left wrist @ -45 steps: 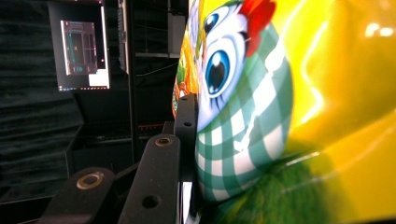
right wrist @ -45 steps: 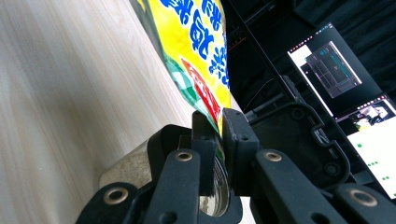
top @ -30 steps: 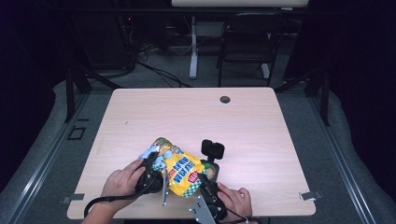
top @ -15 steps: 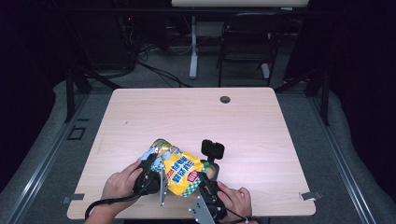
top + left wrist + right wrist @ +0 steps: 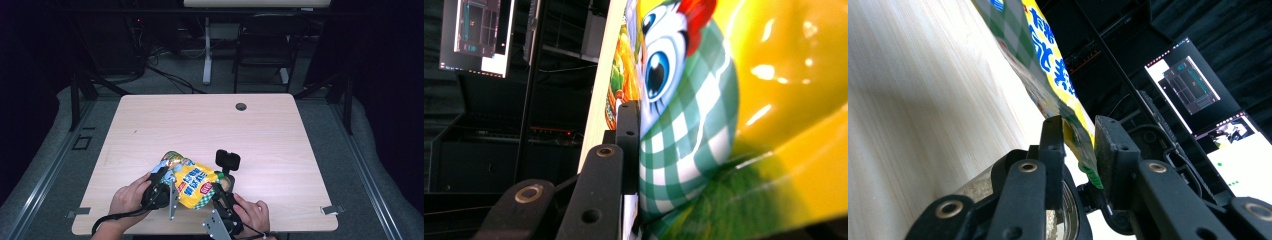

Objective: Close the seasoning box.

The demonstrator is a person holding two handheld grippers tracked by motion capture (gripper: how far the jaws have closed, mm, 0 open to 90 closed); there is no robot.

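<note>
A yellow snack bag point(image 5: 192, 182) with green checks and a cartoon face lies near the table's front edge, held up between both hands. My left gripper point(image 5: 162, 186) is at its left end. Its jaws have just been closing, and the one visible finger point(image 5: 628, 130) presses on the bag point(image 5: 724, 125), which hides the other. My right gripper point(image 5: 1079, 125) is at the bag's right end point(image 5: 1048, 55). Its jaws have just been opening and stand slightly apart, with the bag's thin edge between them.
The light wooden table point(image 5: 200, 125) has a round cable hole point(image 5: 241, 106) at its far side. A black camera block point(image 5: 227, 160) rises from the right gripper. Beyond the table stand a chair point(image 5: 262, 45), a desk leg and cables on the dark floor.
</note>
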